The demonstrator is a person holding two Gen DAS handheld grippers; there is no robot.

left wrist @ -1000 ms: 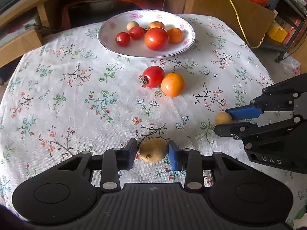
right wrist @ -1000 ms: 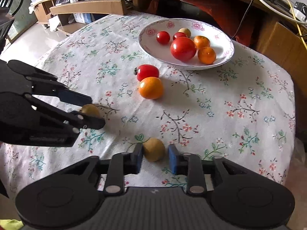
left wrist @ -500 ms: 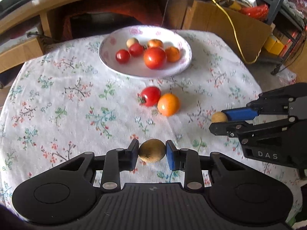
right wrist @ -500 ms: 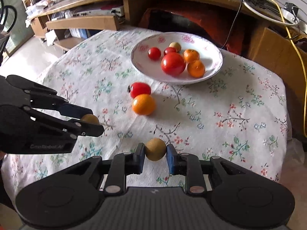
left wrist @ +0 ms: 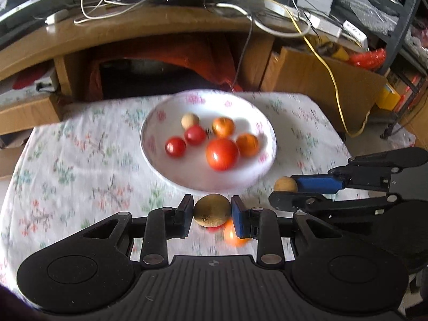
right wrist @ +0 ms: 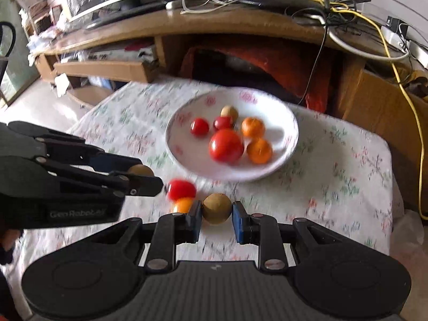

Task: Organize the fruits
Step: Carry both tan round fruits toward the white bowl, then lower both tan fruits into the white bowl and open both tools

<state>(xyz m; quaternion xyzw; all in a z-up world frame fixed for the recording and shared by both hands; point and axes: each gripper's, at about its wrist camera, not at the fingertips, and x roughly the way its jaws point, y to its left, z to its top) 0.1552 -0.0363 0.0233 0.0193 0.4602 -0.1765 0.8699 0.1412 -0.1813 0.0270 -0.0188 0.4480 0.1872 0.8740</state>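
Observation:
A white floral plate [left wrist: 160,165] [right wrist: 281,171] holds several tomatoes and oranges on the flowered tablecloth. My left gripper [left wrist: 212,211] is shut on a small brown round fruit [left wrist: 212,210], held above the table just short of the plate; it also shows in the right wrist view [right wrist: 140,170]. My right gripper [right wrist: 216,210] is shut on a second brown round fruit [right wrist: 216,208], seen in the left wrist view [left wrist: 285,184] too. A red tomato [right wrist: 182,189] and an orange [right wrist: 183,204] lie on the cloth below the grippers.
A wooden desk [left wrist: 149,29] with cables and a yellow wire [left wrist: 334,80] stands behind the table. Cardboard boxes [left wrist: 321,80] stand at the right. The table's far edge runs just behind the plate.
Both grippers have closed on their brown fruits, lifted them off the cloth and carried them forward toward the plate. The loose tomato and orange now lie beneath the grippers.

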